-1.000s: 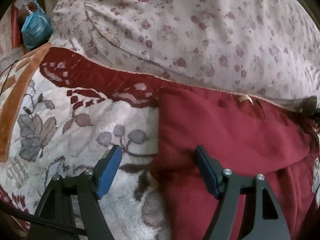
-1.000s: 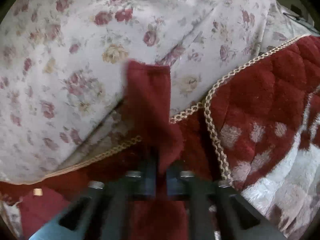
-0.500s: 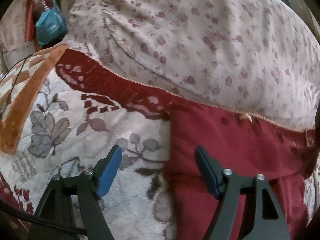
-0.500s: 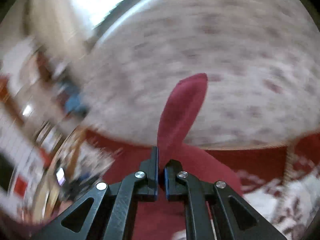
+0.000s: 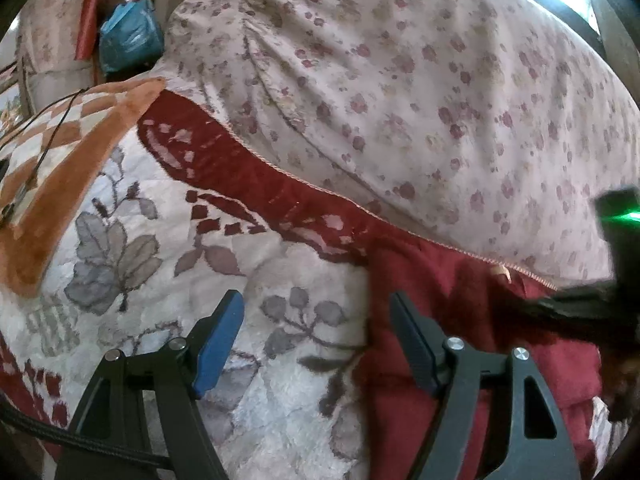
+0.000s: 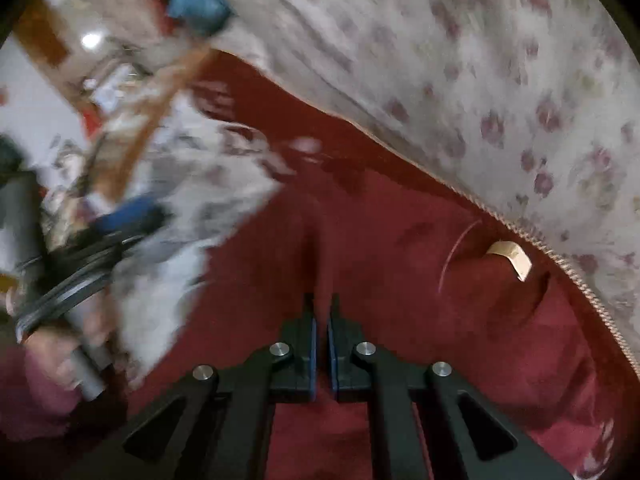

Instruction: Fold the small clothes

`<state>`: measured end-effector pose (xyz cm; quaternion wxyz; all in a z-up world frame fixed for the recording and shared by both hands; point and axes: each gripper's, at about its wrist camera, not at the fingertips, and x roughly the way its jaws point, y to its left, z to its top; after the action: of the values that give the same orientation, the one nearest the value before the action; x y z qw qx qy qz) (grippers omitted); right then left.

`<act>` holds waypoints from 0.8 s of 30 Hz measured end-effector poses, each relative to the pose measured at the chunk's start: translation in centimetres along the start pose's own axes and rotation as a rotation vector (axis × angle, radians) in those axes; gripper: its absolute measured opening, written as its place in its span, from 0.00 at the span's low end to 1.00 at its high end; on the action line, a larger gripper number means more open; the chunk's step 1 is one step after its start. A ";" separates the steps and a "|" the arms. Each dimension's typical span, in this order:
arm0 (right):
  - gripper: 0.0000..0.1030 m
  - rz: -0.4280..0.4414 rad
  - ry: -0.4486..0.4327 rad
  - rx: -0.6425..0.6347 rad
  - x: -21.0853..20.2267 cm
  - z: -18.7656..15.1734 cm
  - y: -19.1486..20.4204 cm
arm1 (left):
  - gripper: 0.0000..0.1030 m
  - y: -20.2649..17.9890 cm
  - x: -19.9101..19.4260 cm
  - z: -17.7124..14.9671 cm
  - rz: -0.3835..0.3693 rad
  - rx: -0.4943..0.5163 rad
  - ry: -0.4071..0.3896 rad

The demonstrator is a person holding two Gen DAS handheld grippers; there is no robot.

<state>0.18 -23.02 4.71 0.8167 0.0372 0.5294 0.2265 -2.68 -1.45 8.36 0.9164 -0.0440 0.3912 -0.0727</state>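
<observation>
A dark red garment (image 5: 472, 304) lies on a patterned blanket, with a small beige tag (image 6: 510, 256) near its collar. My left gripper (image 5: 316, 340) is open and empty, its right finger over the garment's left edge. My right gripper (image 6: 320, 320) is shut on a fold of the red garment (image 6: 360, 240) and holds it low over the rest of the cloth. The right gripper also shows at the right edge of the left wrist view (image 5: 616, 280). The left gripper and the hand that holds it show blurred in the right wrist view (image 6: 120, 220).
A big floral pillow (image 5: 400, 80) lies behind the garment. The white and red leaf-patterned blanket (image 5: 160, 260) covers the bed. An orange checked blanket (image 5: 52, 184) lies at left. A blue bag (image 5: 128, 36) sits at the far left corner.
My right gripper has carried the red sleeve up and over to the left, and now holds it down over the garment's body. My left gripper has drawn back a little, still open.
</observation>
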 end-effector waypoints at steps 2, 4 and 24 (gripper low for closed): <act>0.07 -0.112 0.005 0.020 2.0 0.9 -1.8 | 0.72 -0.2 0.2 0.0 0.001 0.010 0.005; 0.25 -0.223 -0.018 0.083 2.5 1.2 -3.4 | 0.72 -0.2 0.4 0.0 -0.005 0.009 0.012; 0.16 -0.062 -0.203 0.094 0.3 -3.8 4.7 | 0.77 -0.1 0.3 0.0 0.016 -0.021 -0.003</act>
<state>-4.62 -19.35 4.27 0.8701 0.0817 0.4549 0.1712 -2.50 -1.61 8.20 0.9170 -0.0505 0.3910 -0.0611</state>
